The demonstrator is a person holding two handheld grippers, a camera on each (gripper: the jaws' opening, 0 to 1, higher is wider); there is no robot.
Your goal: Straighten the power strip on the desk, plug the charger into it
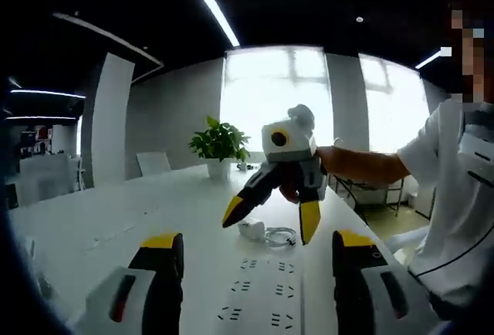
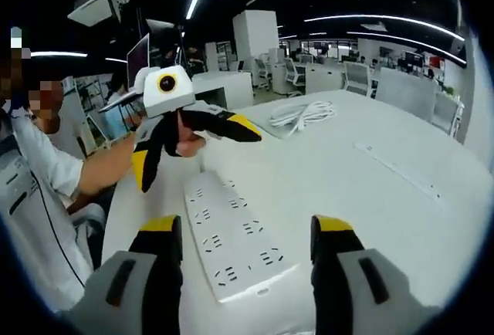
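Observation:
The white power strip [image 1: 258,298] lies flat on the white desk [image 1: 116,219], right below my left gripper [image 1: 258,238], which is open and holds nothing. Just past the strip's far end sit a small white charger [image 1: 251,229] and its coiled cable [image 1: 280,236]. My right gripper [image 1: 270,223] hangs open over them, held by a hand. In the right gripper view the power strip [image 2: 231,238] runs away from my open right gripper [image 2: 245,223] at a slant. My left gripper [image 2: 193,153] is raised beyond its far end, jaws spread.
A potted plant [image 1: 220,146] stands at the desk's far end by the windows. A person in a white shirt [image 1: 455,196] sits at the desk edge. A loose white cable bundle [image 2: 305,113] lies further off on the desk [image 2: 386,219].

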